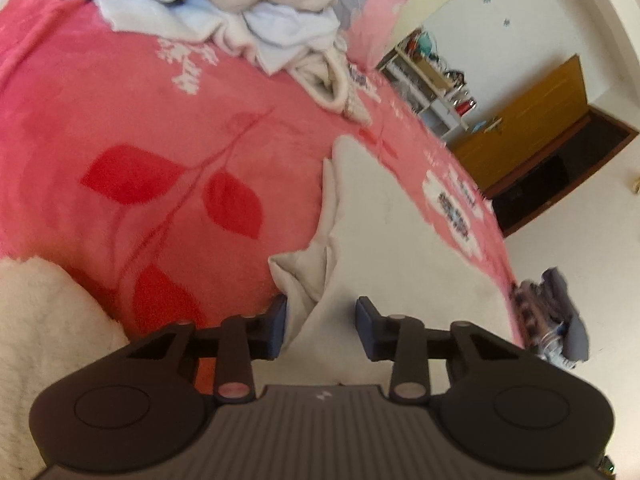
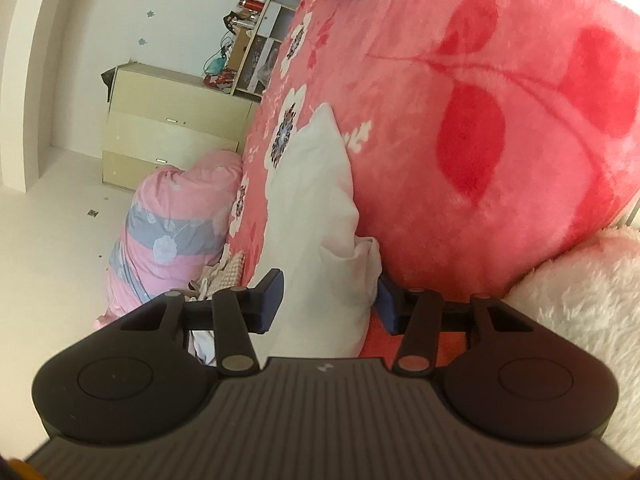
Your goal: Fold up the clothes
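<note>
White garment (image 1: 384, 216) flat on pink blanket (image 1: 120, 120), long axis running straight ahead from both tongs — near end bracketed by each. Left gripper (image 1: 322, 322) part-open astride one corner (pads not yet pinching); right gripper (image 2: 330, 300) likewise, unclenched around the other corner.

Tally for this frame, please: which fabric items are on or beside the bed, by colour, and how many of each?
White garment being folded: 1
Pale heap of unfolded clothes: 1
Pink blanket with red leaves: 1
Cream fluffy throw: 1
Pink-and-grey floral bundle: 1
Dark checked cloth: 1
Total: 6
</note>
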Available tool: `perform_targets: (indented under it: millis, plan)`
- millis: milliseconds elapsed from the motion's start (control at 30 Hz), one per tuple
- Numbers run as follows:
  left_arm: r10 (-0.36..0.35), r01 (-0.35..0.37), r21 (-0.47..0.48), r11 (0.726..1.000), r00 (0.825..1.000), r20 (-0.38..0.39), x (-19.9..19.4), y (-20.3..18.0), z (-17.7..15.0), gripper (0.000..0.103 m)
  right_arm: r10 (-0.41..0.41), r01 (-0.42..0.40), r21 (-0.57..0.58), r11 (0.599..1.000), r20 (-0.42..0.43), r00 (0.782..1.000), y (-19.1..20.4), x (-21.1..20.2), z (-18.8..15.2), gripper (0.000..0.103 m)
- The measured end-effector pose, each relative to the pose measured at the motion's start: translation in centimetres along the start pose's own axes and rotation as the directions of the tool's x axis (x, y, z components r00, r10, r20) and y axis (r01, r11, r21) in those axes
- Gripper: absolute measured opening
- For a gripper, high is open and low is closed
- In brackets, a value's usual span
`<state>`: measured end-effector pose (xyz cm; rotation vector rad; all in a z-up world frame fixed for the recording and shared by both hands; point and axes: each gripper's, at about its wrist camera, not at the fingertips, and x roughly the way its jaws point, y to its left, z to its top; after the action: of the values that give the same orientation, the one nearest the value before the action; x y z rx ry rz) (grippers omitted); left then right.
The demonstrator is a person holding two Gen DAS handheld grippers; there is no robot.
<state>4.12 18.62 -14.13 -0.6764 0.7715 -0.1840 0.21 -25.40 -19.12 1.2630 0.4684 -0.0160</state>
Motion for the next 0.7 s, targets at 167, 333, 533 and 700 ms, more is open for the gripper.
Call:
perform_targets:
  millis: [167, 333, 533, 700]
  plan:
    - [0.030, -0.032, 0.070, 0.997, 0.999, 0.028, 0.0, -1.2, -0.4, 0.019, -0.013, 0.013, -0.005, 1.000, 0.021, 1.000, -0.2, 0.7, -0.3, 0.016]
    - [0.032, -0.035, 0.088, 0.995, 0.999, 0.036, 0.0, -1.7, -0.5, 0.017, -0.008, 0.007, 0.027, 1.000, 0.034, 0.999, -0.9, 0.9, -0.3, 0.016]
    - [0.034, -0.039, 0.102, 0.994, 0.998, 0.053, -0.4, -1.9, -0.7, 0.009, 0.008, -0.008, 0.002, 1.000, 0.073, 0.997, -0.6, 0.9, -0.2, 0.007]
    - [0.030, -0.036, 0.112, 0.993, 0.998, 0.057, -0.6, -1.9, -0.8, 0.008, -0.033, 0.052, -0.190, 0.980, 0.102, 0.994, 3.3, 1.3, 0.2, 0.005]
